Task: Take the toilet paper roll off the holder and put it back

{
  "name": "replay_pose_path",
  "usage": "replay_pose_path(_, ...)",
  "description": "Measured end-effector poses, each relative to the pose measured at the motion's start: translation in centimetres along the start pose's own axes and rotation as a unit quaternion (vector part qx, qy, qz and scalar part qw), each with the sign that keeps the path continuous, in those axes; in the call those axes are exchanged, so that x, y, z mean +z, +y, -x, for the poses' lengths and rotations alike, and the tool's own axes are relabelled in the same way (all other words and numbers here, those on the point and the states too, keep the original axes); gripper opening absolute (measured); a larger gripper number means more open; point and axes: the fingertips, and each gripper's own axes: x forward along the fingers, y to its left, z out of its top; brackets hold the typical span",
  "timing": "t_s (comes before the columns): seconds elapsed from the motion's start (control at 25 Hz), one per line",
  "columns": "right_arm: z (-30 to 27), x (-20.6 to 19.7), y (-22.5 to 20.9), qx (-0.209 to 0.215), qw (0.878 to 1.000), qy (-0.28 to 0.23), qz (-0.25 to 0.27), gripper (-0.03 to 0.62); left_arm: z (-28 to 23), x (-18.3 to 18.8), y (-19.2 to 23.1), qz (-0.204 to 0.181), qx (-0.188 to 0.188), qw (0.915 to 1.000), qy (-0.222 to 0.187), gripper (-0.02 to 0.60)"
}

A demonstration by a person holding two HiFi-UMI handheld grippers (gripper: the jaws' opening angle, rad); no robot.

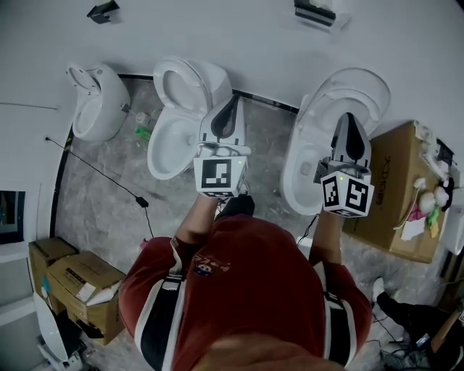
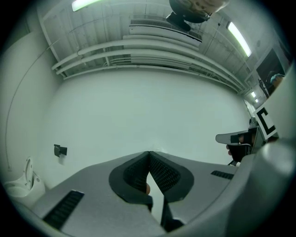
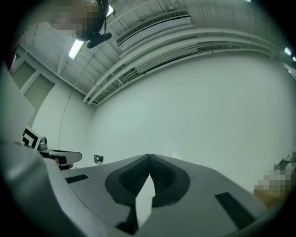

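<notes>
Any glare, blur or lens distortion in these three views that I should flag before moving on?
Head view: evenly lit and sharp, with wide-angle bending visible on the middle toilet. Left gripper view: strong fisheye with dark corners; the ceiling light blows out, and the wall reads flat and featureless. Right gripper view: same fisheye vignette, a bright ceiling lamp, and mosaic patches at top left and lower right.

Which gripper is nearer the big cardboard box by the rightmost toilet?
Right. The right gripper sits just left of the cardboard box; the left gripper is farther left, over the middle toilet.
</notes>
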Motion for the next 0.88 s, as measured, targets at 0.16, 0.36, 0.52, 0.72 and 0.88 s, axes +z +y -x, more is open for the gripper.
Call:
replay_pose_path(0.16, -4.6, 0.3, 0.9, -0.015, 1.000, -0.004, 0.008, 0.009, -4.0, 0.1, 3.3, 0.003, -0.013, 0.9999, 0.000, 0.018)
replay_pose_path(0.36, -9.3, 0.0, 1.7, -0.034, 0.999, -0.007, 0.012, 0.009, -8.0, 0.0, 6.9, 0.004, -0.024, 0.9997, -0.003, 0.018)
replay_pose_path(0.52, -12.3, -0.4, 2.7, -0.043, 0.999, -0.008, 0.016, 0.009, -10.5, -0.3, 9.4, 0.006, -0.034, 0.9994, -0.007, 0.018)
replay_pose_path(0.72, -14.6, -1.1, 2.7, -0.053, 0.998, -0.005, 0.020, 0.009, -13.2, -1.2, 10.8, 0.013, -0.044, 0.9989, -0.005, 0.018)
replay_pose_path(0.88, -16.5, -2.3, 1.8, -0.061, 0.998, 0.003, 0.021, 0.009, -15.7, -2.4, 10.8, 0.017, -0.055, 0.9984, -0.001, 0.018)
